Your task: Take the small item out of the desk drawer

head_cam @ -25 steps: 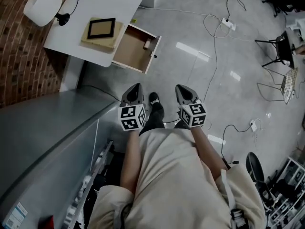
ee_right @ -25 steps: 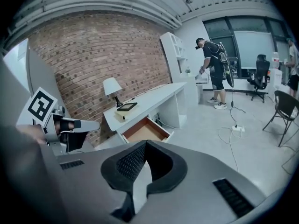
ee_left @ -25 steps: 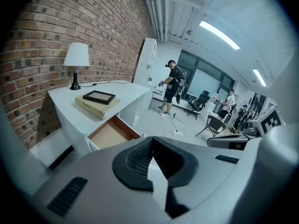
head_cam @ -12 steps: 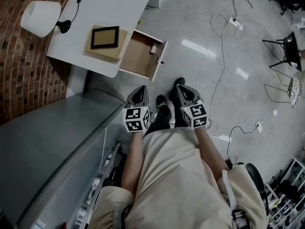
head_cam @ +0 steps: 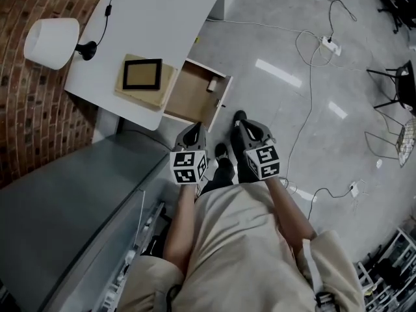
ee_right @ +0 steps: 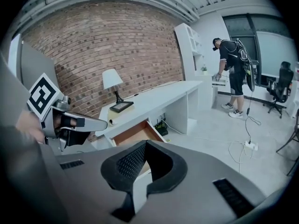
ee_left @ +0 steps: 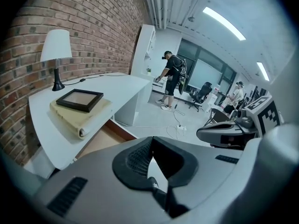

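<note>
The white desk [head_cam: 153,18] stands at the upper left with its wooden drawer [head_cam: 192,91] pulled open. A small pale item [head_cam: 212,84] lies at the drawer's front right corner. My left gripper [head_cam: 194,129] is shut and empty, held just below the drawer's front edge. Beside it, right of the drawer, my right gripper [head_cam: 240,125] is also shut and empty. In the left gripper view the left gripper [ee_left: 151,138] points past the drawer [ee_left: 99,143]. In the right gripper view the right gripper [ee_right: 145,142] points at the drawer [ee_right: 134,133]. The item is hidden in both gripper views.
On the desk are a white lamp [head_cam: 51,39] and a black picture frame [head_cam: 142,73] on a tan pad. A grey cabinet [head_cam: 65,207] fills the lower left. Cables and a power strip [head_cam: 329,43] lie on the floor. A person [ee_right: 236,66] stands far off.
The desk and open drawer have slid down and nearer in the head view as I step toward them. Both grippers now sit closer to the drawer's front, still shut.
</note>
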`<action>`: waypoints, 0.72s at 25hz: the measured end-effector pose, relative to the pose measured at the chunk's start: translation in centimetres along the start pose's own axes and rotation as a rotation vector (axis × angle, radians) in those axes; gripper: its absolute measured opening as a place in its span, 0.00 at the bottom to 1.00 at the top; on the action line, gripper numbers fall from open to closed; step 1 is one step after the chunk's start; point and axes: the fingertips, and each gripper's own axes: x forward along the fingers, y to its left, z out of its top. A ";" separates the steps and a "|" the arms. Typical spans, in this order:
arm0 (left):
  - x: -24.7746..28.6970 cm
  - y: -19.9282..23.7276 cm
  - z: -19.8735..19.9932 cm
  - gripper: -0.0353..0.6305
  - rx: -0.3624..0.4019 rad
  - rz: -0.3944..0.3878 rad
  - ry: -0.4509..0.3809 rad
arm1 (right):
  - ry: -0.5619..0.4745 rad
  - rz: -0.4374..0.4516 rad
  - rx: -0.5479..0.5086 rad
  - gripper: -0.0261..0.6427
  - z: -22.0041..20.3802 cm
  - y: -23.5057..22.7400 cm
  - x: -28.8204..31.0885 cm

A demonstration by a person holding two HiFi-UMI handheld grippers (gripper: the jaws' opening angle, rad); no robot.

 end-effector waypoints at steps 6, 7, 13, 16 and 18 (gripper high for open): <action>5.6 0.5 0.6 0.08 0.050 -0.019 0.043 | 0.005 0.069 -0.006 0.08 1.4 -2.5 4.2; 6.4 0.7 0.7 0.08 0.062 -0.023 0.050 | 0.011 0.083 -0.019 0.08 1.2 -2.6 4.9; 10.3 2.5 -0.3 0.08 0.053 -0.012 0.082 | 0.039 0.135 -0.007 0.08 -1.0 -2.8 8.5; 11.9 2.6 -1.5 0.08 0.046 -0.018 0.103 | 0.053 0.126 0.041 0.08 -2.1 -3.4 9.4; 13.0 3.1 -2.2 0.08 0.045 -0.015 0.115 | 0.048 0.123 0.071 0.08 -2.9 -3.9 10.1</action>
